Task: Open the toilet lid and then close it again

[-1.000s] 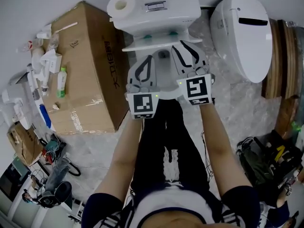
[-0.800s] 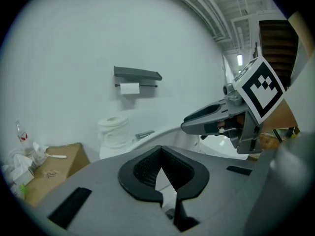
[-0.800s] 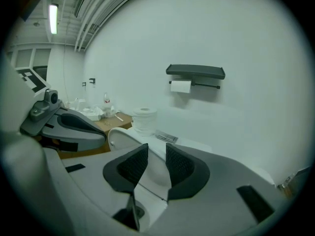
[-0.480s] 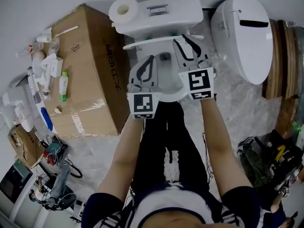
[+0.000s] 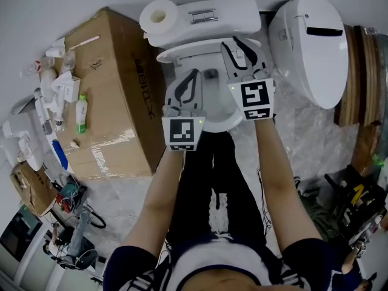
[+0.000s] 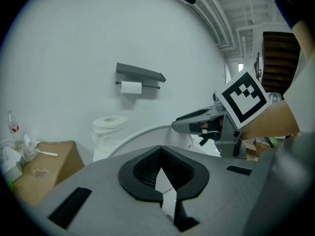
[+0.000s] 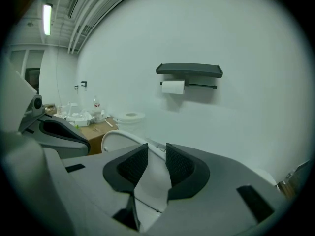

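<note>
The lid point(image 5: 194, 49) is raised off the bowl point(image 5: 213, 99) and stands close to upright just in front of the tank point(image 5: 209, 14). From the head view it shows almost edge-on, as a curved white band. Its long axis runs from the hinge end, low at the back of the bowl, up to its free rim, which points upward.

The right gripper point(image 5: 242, 46) has that rim between its jaws. In the right gripper view the white lid point(image 7: 150, 181) fills the gap between the pads, which stand partly apart around it.

The left gripper point(image 5: 193, 75) hovers over the bowl's left side with its jaw tips together and nothing between them.

A paper roll point(image 5: 159, 14) sits on the tank, and a carton point(image 5: 115, 96) stands to the left.
</note>
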### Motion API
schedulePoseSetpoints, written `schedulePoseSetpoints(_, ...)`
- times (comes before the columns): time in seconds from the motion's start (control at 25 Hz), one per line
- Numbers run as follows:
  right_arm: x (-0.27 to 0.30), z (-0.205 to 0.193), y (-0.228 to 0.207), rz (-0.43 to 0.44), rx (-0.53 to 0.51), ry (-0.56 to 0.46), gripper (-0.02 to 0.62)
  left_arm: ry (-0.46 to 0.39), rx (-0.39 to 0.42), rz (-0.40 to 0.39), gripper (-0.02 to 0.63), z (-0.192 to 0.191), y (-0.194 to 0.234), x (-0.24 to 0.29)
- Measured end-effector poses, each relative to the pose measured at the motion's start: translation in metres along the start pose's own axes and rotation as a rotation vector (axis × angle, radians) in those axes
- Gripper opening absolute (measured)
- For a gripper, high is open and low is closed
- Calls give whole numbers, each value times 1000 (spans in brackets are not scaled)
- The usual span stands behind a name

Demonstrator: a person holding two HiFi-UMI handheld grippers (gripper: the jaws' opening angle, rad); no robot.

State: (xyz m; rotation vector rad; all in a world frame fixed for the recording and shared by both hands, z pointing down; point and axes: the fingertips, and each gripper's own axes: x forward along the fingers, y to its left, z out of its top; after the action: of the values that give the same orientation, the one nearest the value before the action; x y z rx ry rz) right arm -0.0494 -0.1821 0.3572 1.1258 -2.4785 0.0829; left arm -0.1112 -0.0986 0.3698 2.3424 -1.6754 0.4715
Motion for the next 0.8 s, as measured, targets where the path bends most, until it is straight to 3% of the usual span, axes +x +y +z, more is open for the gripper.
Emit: schedulePoseSetpoints(0.8,25,9,-14,-27,16,-44,107,-32,-37,-29,6,9,7,13)
